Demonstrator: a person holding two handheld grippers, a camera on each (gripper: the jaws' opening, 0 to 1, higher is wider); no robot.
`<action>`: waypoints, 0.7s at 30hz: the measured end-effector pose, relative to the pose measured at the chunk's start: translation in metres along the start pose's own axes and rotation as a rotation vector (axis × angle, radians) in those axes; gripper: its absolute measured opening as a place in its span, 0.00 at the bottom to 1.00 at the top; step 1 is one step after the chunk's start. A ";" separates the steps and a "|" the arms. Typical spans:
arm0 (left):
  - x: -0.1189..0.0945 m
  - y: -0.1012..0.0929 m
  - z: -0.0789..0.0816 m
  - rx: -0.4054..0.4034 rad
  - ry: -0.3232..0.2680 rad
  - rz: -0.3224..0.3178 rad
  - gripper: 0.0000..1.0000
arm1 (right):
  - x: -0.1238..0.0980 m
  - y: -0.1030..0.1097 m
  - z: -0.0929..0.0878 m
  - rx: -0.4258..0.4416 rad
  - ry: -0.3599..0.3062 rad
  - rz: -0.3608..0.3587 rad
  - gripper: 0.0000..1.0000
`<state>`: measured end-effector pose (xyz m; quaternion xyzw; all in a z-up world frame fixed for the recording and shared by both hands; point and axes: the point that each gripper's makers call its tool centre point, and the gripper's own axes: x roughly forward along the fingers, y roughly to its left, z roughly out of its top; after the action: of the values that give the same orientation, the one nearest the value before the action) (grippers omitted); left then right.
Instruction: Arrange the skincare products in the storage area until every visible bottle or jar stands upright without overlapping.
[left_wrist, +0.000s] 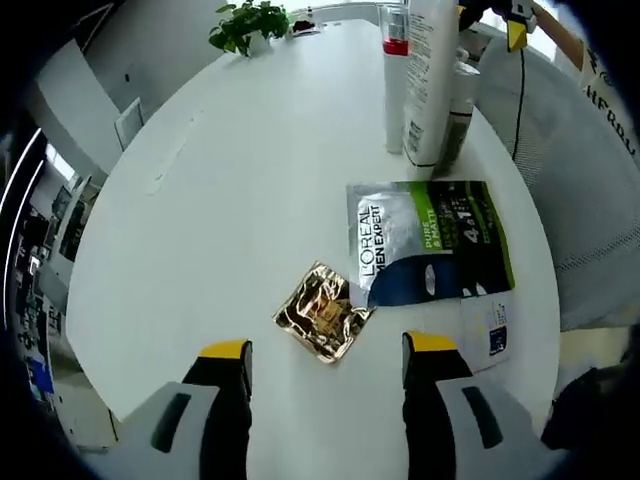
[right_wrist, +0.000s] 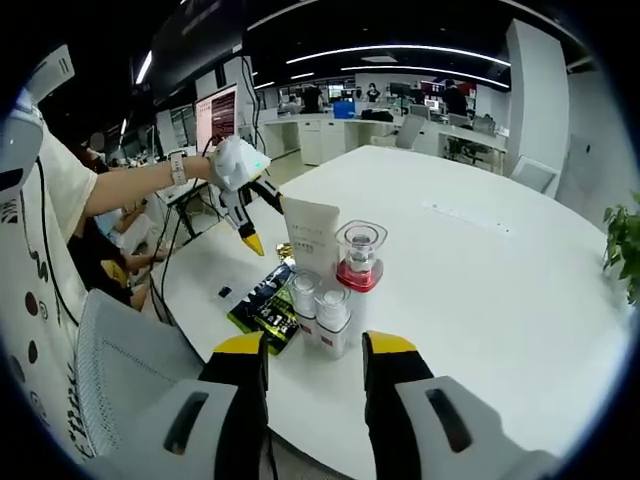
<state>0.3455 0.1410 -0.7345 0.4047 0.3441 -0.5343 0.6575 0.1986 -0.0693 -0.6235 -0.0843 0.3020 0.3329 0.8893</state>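
The flat sachet (left_wrist: 430, 240) lying on the white round table (left_wrist: 230, 200) reads "L'OREAL MEN EXPERT" and "PURE & MATTE", with a large "4" in its green band; the smaller print is too fine to read. It is grey, green and dark blue, glossy, and lies face up. Touching its lower left corner is a crinkled gold foil packet (left_wrist: 323, 311), square and shiny. A small white card with a blue mark (left_wrist: 490, 335) lies just beside the sachet's lower right corner.

In the left gripper view the left gripper (left_wrist: 325, 350) hovers over the table near the gold packet, its yellow-tipped black jaws apart with nothing between them. Beyond the sachet stand a tall white tube (left_wrist: 430, 80), a clear bottle with a red band (left_wrist: 395, 75) and a grey-capped container (left_wrist: 458, 115), all upright and bunched together. A potted plant (left_wrist: 248, 25) sits at the far edge.

In the right gripper view the right gripper (right_wrist: 315, 350) has its jaws spread and empty, just short of 2 small white pump bottles (right_wrist: 320, 315) standing side by side. Behind them stand the red-based clear bottle (right_wrist: 360, 255) and the white tube (right_wrist: 310, 235). The sachet (right_wrist: 265, 305) lies to their left. A person's outstretched hand (right_wrist: 235, 165) holds the left gripper (right_wrist: 252, 240) pointing down above it.
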 end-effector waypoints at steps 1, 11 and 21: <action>0.001 0.001 0.000 -0.001 0.005 -0.006 0.52 | 0.000 -0.001 0.000 0.000 -0.002 -0.004 0.38; 0.016 0.001 0.002 0.197 0.040 -0.096 0.46 | -0.002 -0.003 -0.003 0.015 -0.001 -0.012 0.37; 0.022 -0.015 0.009 0.301 0.053 -0.216 0.47 | -0.001 -0.004 -0.005 0.020 0.008 -0.014 0.38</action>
<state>0.3349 0.1222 -0.7525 0.4731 0.3188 -0.6367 0.5188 0.1983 -0.0742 -0.6270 -0.0786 0.3081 0.3235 0.8912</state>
